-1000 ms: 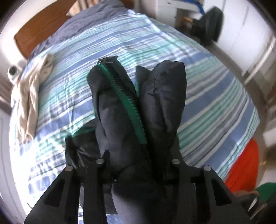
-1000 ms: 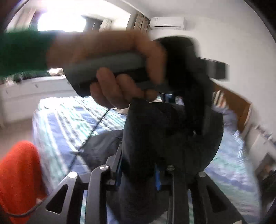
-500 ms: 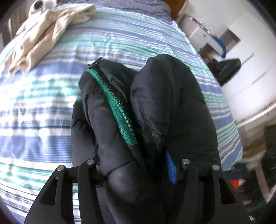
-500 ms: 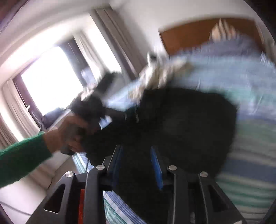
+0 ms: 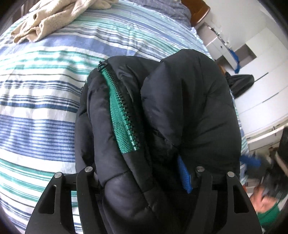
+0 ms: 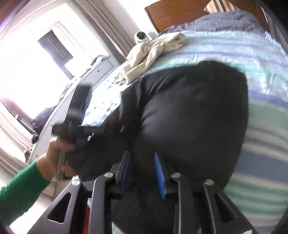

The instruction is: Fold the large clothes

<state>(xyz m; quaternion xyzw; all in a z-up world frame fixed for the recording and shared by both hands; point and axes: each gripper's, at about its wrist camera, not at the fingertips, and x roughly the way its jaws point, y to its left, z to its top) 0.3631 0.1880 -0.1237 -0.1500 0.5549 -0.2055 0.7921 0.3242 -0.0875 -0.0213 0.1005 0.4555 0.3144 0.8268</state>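
My left claw (image 5: 144,172) clamped on black jacket (image 5: 180,108); right claw (image 6: 142,172) too. Jacket bulk blocks my view of striped bed (image 5: 45,90). Beige garment (image 5: 59,16) near headboard (image 6: 180,12).

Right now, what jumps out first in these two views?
The black puffer jacket fills the centre of both views, bunched and clamped in the left tongs and right tongs, its green zipper bright against the dark fabric. Under it spreads the striped bedspread, with a crumpled beige garment lying near the headboard end.
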